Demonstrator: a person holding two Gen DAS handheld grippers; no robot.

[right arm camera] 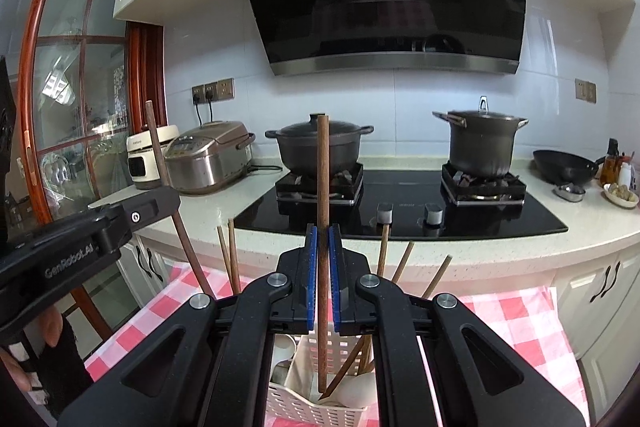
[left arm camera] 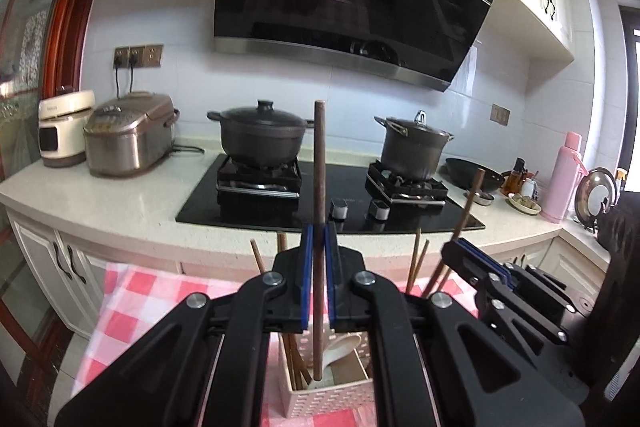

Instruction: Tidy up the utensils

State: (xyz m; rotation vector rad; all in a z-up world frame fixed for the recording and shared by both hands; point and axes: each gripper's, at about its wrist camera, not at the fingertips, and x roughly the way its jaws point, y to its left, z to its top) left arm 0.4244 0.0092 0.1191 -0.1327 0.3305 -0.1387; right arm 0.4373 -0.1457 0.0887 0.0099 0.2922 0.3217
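My left gripper (left arm camera: 319, 227) is shut on a brown wooden chopstick (left arm camera: 319, 167) held upright, its lower end over the cream slotted utensil basket (left arm camera: 332, 397). My right gripper (right arm camera: 322, 229) is shut on another brown chopstick (right arm camera: 322, 179), also upright, its lower end inside the same basket (right arm camera: 304, 401). Several chopsticks (left arm camera: 296, 363) and a white spoon (left arm camera: 338, 351) stand in the basket. The right gripper shows in the left wrist view (left arm camera: 460, 247); the left gripper shows in the right wrist view (right arm camera: 160, 203).
The basket stands on a red-and-white checked cloth (right arm camera: 508, 311). Behind it is a counter (left arm camera: 120, 199) with a black hob (right arm camera: 400, 203), two pots (left arm camera: 262, 135) (right arm camera: 480, 139), two rice cookers (left arm camera: 128, 135), a wok (right arm camera: 564, 163) and a pink flask (left arm camera: 564, 179).
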